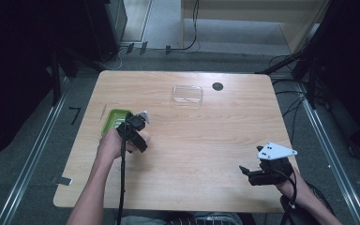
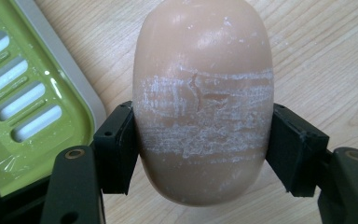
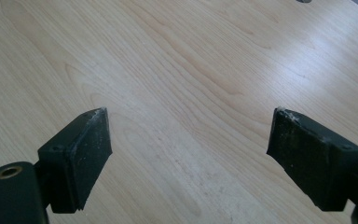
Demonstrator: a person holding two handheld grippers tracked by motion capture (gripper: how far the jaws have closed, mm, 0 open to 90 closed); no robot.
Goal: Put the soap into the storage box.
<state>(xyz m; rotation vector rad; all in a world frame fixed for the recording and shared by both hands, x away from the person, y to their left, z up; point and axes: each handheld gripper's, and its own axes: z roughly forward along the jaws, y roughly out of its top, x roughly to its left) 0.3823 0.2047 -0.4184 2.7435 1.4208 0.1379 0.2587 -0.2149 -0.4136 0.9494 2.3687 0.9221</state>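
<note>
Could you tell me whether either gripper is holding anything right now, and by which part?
The left gripper clamps a tan soap bar across its scuffed lower middle, one pad on each long side. The right gripper is open and holds nothing.

High view overhead facing forward, gripper views close above shared table (image 1: 206, 136)

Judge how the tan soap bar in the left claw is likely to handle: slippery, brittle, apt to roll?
The soap bar looks glossy and rounded, so it may slip between the flat pads of the left claw. White scrape marks across its middle suggest a soft surface that scuffs rather than cracks. Its oval shape could rock or roll if set down on the table.
</note>
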